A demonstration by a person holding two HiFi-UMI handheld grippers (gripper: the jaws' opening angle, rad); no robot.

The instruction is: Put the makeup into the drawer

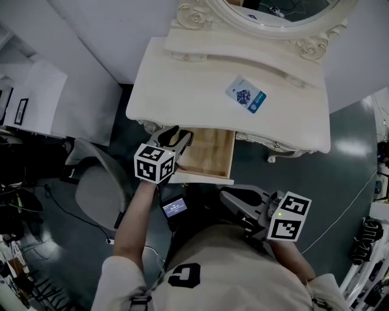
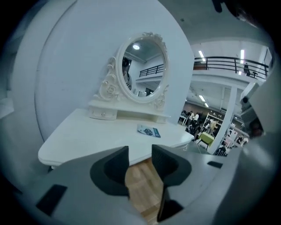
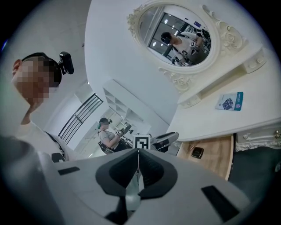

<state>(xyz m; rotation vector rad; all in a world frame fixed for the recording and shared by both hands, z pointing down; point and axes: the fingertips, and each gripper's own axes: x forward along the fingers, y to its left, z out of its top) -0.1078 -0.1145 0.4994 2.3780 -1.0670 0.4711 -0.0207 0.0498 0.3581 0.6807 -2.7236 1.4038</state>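
Grey upholstery covers a chair (image 1: 97,188) at the far left of the head view, just beside the person's left forearm. Next comes the left gripper (image 1: 177,137), held over the front left corner of the open wooden drawer (image 1: 213,152). In its own view the jaws of the left gripper (image 2: 140,154) stand apart with nothing between them, and only the drawer's pale wood shows through the gap. The drawer is pulled out from under the white dressing table (image 1: 182,91), whose oval mirror (image 1: 273,12) rises at the back. A small dark makeup case (image 3: 197,152) lies flat on the drawer floor, seen in the right gripper view; the head view does not show it. Further right, a blue and white card (image 1: 246,94) lies on the tabletop. The right gripper (image 1: 226,195) hangs low near the person's torso, well apart from the drawer, its jaws pressed together on nothing.
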